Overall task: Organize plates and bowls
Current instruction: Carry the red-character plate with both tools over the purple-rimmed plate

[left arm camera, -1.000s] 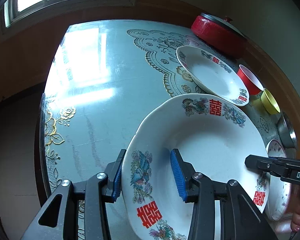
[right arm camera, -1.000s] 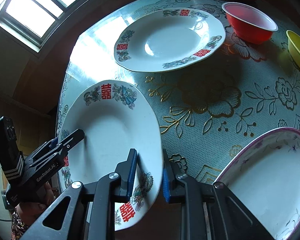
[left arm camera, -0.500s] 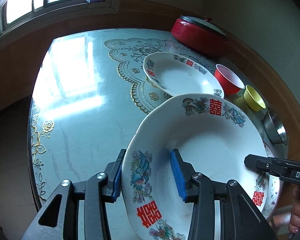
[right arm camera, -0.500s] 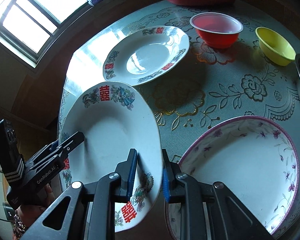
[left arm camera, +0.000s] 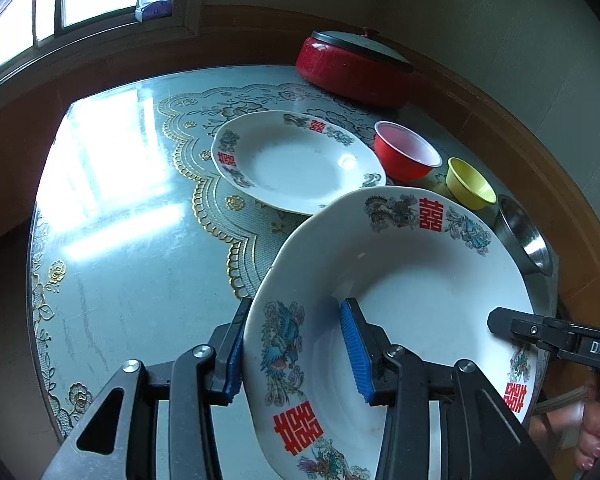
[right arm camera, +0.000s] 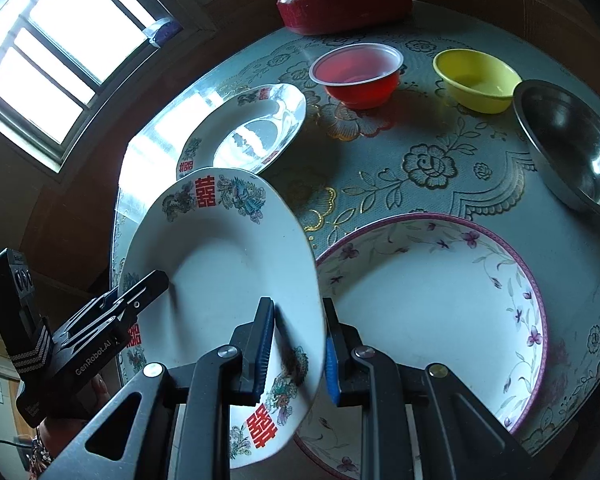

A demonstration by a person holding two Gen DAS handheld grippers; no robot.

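Here, my left tool (left arm camera: 296,350) and right tool (right arm camera: 298,346) each clench opposite rims of the phoenix plate (left arm camera: 412,292), held tilted above the bench (left arm camera: 112,240), partly over the purple-flowered plate (right arm camera: 432,292).

A round glass-topped table (left arm camera: 112,248) carries a gold-edged lace mat (right arm camera: 420,168). On the mat rest a double-happiness plate (left arm camera: 296,164), a red bowl (right arm camera: 356,74), a yellow bowl (right arm camera: 476,78), a steel bowl (right arm camera: 572,144), a purple-flowered plate (right arm camera: 440,300) and a lidded red pot (left arm camera: 352,66).
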